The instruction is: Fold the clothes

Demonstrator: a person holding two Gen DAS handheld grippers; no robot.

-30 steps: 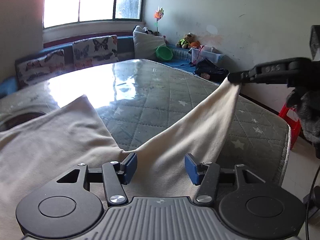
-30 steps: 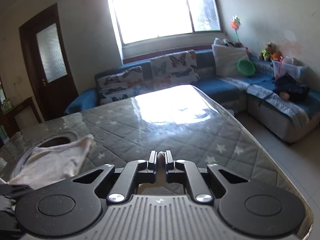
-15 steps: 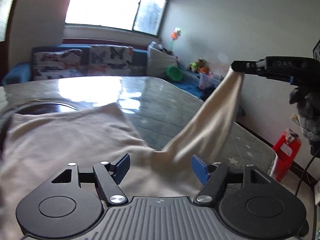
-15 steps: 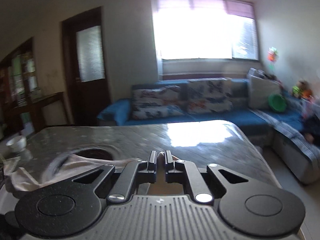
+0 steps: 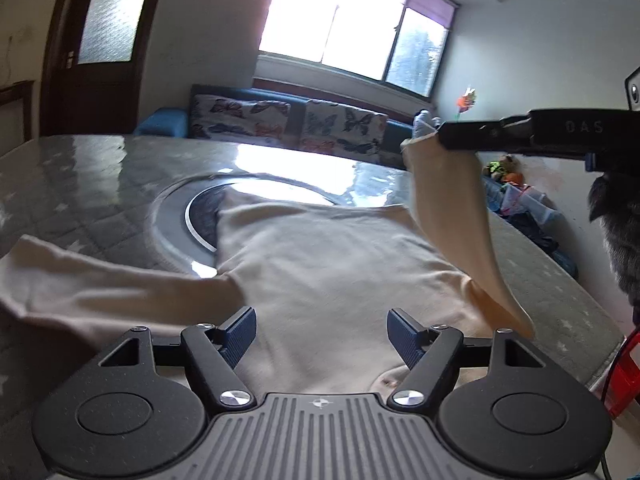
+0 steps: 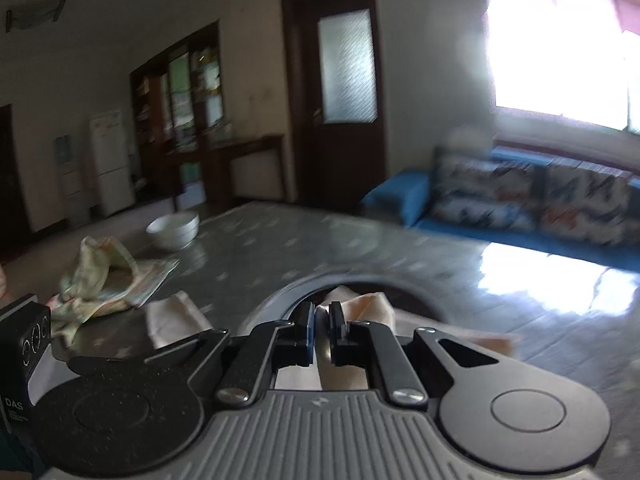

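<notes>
A beige long-sleeved shirt [image 5: 328, 264] lies spread on the grey quilted table [image 5: 92, 184]. Its left sleeve [image 5: 100, 292] rests flat toward the left. My right gripper [image 6: 322, 330] is shut on the end of the right sleeve [image 5: 452, 220] and holds it up in the air over the shirt's right side; it shows in the left wrist view [image 5: 434, 136] at the upper right. My left gripper [image 5: 322, 330] is open and empty, just above the shirt near its collar.
A round recessed ring [image 5: 200, 216] in the tabletop lies partly under the shirt. A white bowl [image 6: 173, 230] and a crumpled patterned cloth [image 6: 104, 276] sit at the table's far left. A blue sofa [image 6: 520, 204] stands beyond. A red object [image 5: 624, 376] is off the right edge.
My right gripper has swung the lifted sleeve to the left, over the shirt's body. Both cameras have turned left, so the door and cabinet side of the room shows.
</notes>
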